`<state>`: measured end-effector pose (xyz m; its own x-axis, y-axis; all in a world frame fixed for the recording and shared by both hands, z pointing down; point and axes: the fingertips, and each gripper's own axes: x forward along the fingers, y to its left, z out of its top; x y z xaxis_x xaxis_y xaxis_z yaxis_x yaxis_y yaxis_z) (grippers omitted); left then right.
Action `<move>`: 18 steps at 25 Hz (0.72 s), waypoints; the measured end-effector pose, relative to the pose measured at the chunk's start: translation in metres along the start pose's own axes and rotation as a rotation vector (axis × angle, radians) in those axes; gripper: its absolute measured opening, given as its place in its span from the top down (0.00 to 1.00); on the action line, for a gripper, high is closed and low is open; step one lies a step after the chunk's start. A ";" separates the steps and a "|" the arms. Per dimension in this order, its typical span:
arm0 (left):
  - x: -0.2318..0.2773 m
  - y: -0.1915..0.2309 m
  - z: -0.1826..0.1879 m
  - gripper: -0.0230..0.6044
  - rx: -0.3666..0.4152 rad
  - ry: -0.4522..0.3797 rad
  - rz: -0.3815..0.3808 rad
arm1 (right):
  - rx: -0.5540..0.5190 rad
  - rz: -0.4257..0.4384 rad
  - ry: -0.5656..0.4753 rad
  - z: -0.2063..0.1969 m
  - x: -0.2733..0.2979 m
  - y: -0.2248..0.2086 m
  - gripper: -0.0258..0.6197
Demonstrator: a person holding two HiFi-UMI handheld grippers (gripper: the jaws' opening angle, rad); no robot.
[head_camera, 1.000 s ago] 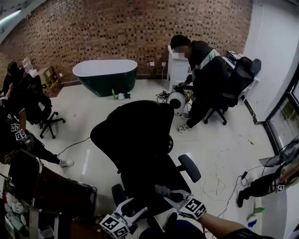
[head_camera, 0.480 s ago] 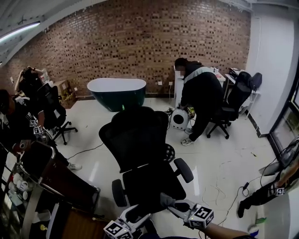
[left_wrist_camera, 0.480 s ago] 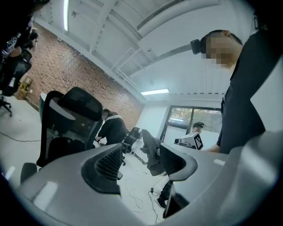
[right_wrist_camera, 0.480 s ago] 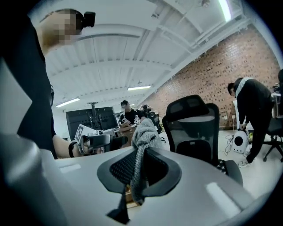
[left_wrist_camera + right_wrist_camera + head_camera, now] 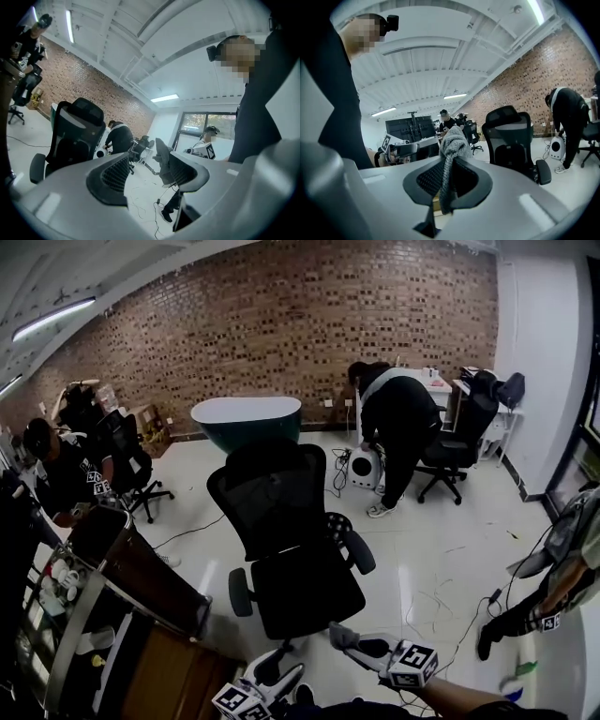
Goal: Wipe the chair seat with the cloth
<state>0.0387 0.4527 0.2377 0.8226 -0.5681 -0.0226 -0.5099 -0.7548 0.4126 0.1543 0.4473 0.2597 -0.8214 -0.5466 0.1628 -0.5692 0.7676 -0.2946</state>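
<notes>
Right hand-held gripper (image 5: 449, 180) pinches the grey cloth (image 5: 451, 140), seemingly soft and limp, just before the office chair seat (image 5: 305, 592); a bunched fold suits gripping. Left hand-held gripper (image 5: 145, 173) gapes empty.

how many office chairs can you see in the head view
3. A black mesh chair in the middle, nearest the camera; a second chair at far left beside a seated person; a third chair at back right beside a bending person. More may be hidden.
</notes>
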 end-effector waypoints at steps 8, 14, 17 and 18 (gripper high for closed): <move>-0.016 -0.042 0.034 0.50 0.038 0.008 -0.050 | 0.018 -0.028 -0.062 0.037 -0.016 0.040 0.91; -0.039 -0.054 0.027 0.50 0.056 0.027 -0.081 | -0.002 -0.054 -0.117 0.040 -0.021 0.068 0.91; -0.046 -0.056 0.022 0.50 0.059 0.019 -0.091 | -0.015 -0.060 -0.117 0.031 -0.026 0.080 0.91; -0.047 -0.057 0.024 0.50 0.063 0.014 -0.095 | -0.016 -0.060 -0.115 0.031 -0.027 0.082 0.91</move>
<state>0.0232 0.5151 0.1936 0.8713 -0.4886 -0.0465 -0.4437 -0.8246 0.3508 0.1311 0.5152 0.2022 -0.7768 -0.6258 0.0701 -0.6185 0.7372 -0.2722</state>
